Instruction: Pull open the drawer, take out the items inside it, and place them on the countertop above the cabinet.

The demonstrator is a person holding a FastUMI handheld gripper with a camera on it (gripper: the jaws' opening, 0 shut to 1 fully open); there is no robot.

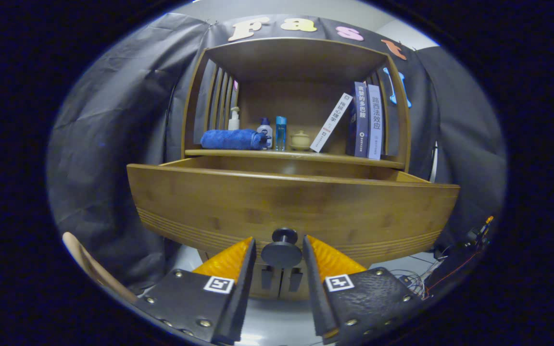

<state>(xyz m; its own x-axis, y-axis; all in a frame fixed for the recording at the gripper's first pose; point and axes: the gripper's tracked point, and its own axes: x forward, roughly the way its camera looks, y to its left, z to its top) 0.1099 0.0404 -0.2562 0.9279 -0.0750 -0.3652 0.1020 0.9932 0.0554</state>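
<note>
My gripper [279,250] sits open around the drawer knob [282,250], not squeezing it. The drawer [291,206] is pulled out. Its things are not yet lifted out.

The handheld two-finger gripper [279,269] points forward and sits level. Its two fingers [245,283] are parted, one on either side of the dark round drawer knob [282,251], with a narrow gap visible at each side.
</note>
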